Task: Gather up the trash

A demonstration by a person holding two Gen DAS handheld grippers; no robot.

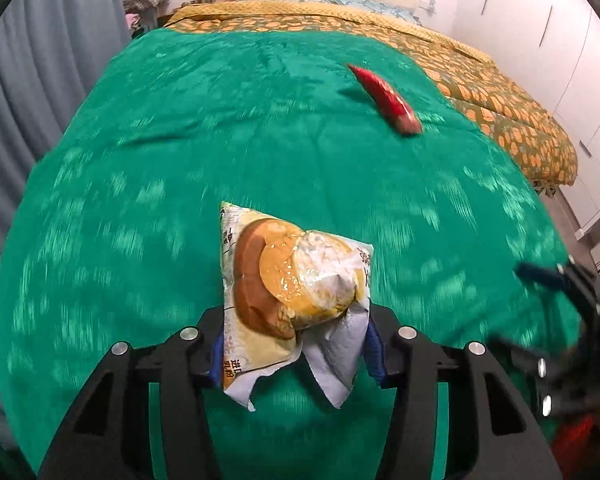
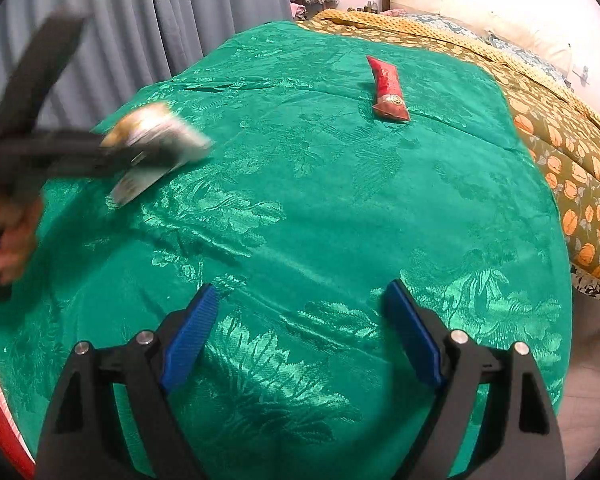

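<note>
Crinkled bread wrapper (image 1: 296,292) clamped in left hand-held gripper (image 1: 294,354); right hand-held gripper (image 2: 300,332) agape.

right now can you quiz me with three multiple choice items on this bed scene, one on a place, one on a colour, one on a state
1. Where does the red wrapper lie?
A. on the green bedspread
B. on the pillow
C. on the floor

2. What colour are the right gripper pads?
A. yellow
B. blue
C. white

3. What state is the left gripper in?
A. open and empty
B. shut on the bread wrapper
C. shut on the red wrapper

Key: 1 A, it rests on green cloth, apart from both grippers; 2 B, both pads show blue; 3 B, the bread wrapper sits clamped between its jaws.
</note>
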